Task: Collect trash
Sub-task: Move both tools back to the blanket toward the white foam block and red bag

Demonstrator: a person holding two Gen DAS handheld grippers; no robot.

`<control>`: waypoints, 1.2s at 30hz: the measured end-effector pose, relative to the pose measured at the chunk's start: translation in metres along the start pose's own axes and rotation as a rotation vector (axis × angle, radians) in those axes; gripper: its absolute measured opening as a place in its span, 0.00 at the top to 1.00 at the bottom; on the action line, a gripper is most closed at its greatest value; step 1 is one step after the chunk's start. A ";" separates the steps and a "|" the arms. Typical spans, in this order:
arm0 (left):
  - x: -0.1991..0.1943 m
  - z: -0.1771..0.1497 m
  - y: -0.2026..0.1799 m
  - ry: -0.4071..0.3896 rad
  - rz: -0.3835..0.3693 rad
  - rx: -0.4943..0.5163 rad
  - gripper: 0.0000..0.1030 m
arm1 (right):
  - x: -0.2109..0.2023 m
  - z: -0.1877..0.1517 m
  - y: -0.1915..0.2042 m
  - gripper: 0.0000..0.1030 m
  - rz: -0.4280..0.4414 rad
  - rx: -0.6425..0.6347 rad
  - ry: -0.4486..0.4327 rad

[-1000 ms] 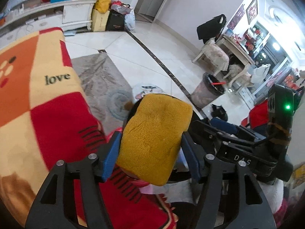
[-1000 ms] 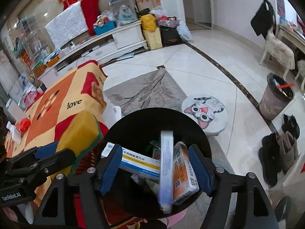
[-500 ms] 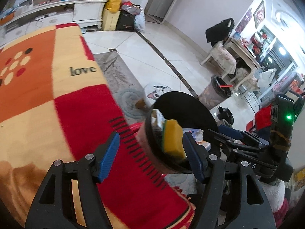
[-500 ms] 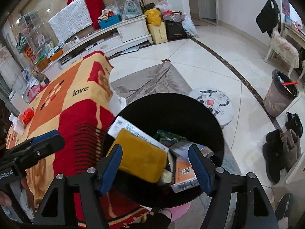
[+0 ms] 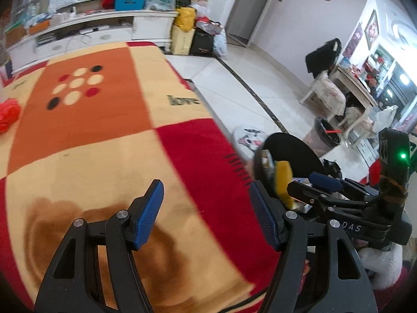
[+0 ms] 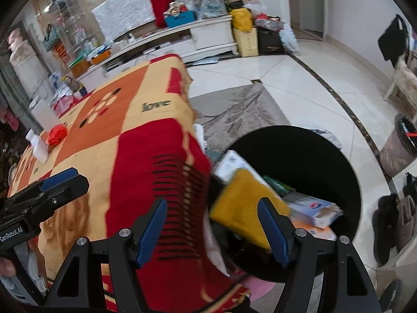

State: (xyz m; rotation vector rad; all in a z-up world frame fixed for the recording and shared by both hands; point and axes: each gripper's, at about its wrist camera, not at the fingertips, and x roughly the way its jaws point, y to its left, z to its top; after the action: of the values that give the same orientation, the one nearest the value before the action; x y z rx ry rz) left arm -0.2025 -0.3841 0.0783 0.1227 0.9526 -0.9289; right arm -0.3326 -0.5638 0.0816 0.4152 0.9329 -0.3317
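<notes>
A black trash bin [image 6: 299, 146] stands at the table's right edge, holding a yellow sponge [image 6: 245, 203] and several medicine boxes [image 6: 310, 206]. It also shows in the left wrist view [image 5: 292, 146], with the sponge [image 5: 284, 180] inside. My left gripper [image 5: 206, 214] is open and empty over the blanket-covered table [image 5: 104, 135]. My right gripper [image 6: 213, 227] is open and empty, above the bin's near rim. A red crumpled wrapper [image 6: 57, 133] and white paper [image 6: 37, 146] lie at the table's far left; the wrapper also shows in the left wrist view [image 5: 7, 112].
A patterned red, orange and yellow blanket covers the table. A grey floor bin [image 6: 398, 146] stands at the right on the tiled floor. A cat-print stool [image 5: 247, 135] sits beyond the black bin. A white TV cabinet [image 6: 182, 36] lines the far wall.
My left gripper let go of the yellow sponge, which now lies in the black bin. Both grippers have swung left, toward the table.
</notes>
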 end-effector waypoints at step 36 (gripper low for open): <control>-0.123 0.005 0.324 -0.184 0.419 -0.551 0.34 | 0.105 0.026 0.261 0.31 0.247 -0.381 0.154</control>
State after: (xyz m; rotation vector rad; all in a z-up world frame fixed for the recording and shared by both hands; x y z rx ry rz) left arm 0.0071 -0.1076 0.0786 -0.2225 0.9330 -0.2675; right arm -0.1393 -0.3591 0.0601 0.2025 1.0566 0.1064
